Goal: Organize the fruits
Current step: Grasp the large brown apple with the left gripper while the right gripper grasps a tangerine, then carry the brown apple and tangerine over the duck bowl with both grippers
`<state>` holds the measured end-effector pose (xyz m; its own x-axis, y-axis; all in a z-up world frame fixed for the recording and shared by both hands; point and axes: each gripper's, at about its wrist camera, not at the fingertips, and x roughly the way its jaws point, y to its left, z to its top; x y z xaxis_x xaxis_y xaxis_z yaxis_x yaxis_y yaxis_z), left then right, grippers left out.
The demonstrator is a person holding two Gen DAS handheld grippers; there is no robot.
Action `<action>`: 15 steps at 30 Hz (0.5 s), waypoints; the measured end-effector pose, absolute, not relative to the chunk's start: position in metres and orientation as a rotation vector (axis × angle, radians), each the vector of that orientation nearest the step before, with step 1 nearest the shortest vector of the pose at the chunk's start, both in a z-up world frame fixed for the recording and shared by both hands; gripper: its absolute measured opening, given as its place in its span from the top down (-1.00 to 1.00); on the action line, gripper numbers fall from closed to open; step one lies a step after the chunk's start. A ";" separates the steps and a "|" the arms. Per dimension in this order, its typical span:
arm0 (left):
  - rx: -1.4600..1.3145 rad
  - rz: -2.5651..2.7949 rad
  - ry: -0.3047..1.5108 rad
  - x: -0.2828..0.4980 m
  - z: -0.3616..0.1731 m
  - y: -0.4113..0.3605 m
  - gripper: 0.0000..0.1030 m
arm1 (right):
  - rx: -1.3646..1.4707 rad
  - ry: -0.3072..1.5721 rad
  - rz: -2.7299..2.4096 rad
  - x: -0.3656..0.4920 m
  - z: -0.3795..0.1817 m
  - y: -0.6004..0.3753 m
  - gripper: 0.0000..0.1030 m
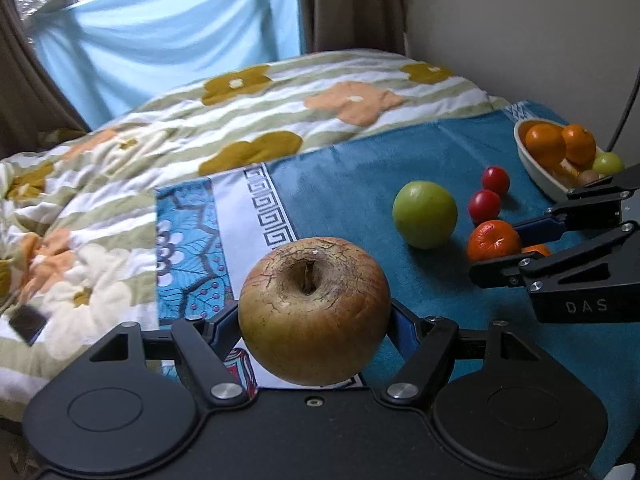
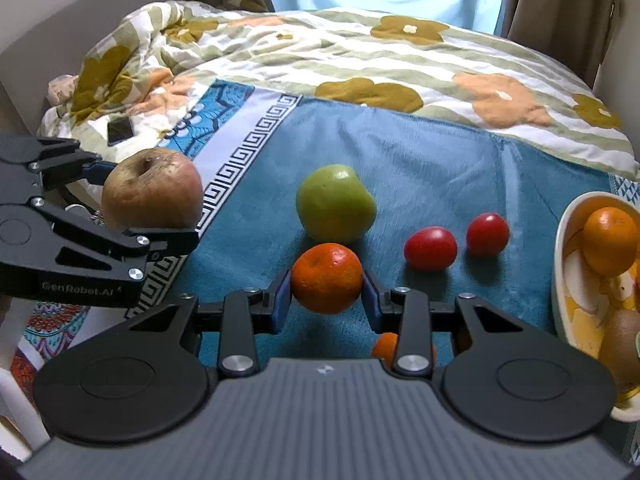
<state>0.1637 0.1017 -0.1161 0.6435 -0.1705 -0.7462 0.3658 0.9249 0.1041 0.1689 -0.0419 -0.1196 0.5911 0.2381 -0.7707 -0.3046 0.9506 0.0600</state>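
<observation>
My left gripper is shut on a wrinkled brown-red apple, held above the patterned edge of the blue towel; the right wrist view shows that apple at the left. My right gripper is shut on a tangerine, its blue pads against both sides, low over the towel. Just beyond it lie a green apple and two small red fruits. Another orange fruit is half hidden under my right fingers. A white bowl at the right holds oranges and other fruit.
The towel lies on a bed with a flowered quilt. A dark phone rests on the quilt at the left. Curtains and a pale blue cloth hang behind the bed, and a wall rises on the right.
</observation>
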 end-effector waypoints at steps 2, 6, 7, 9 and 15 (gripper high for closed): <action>0.246 -0.289 0.802 0.154 -0.107 0.099 -0.51 | -0.072 0.875 0.322 0.164 -0.114 -0.045 -0.02; 0.227 -0.251 0.774 0.139 -0.090 0.091 -0.51 | -0.051 0.863 0.339 0.153 -0.100 -0.055 -0.02; 0.219 -0.241 0.768 0.134 -0.086 0.088 -0.51 | -0.045 0.861 0.343 0.150 -0.097 -0.059 -0.02; 0.195 -0.223 0.761 0.126 -0.077 0.082 -0.51 | -0.042 0.855 0.347 0.145 -0.089 -0.067 -0.02; 0.158 -0.205 0.743 0.102 -0.058 0.053 -0.51 | -0.032 0.834 0.340 0.129 -0.068 -0.102 -0.02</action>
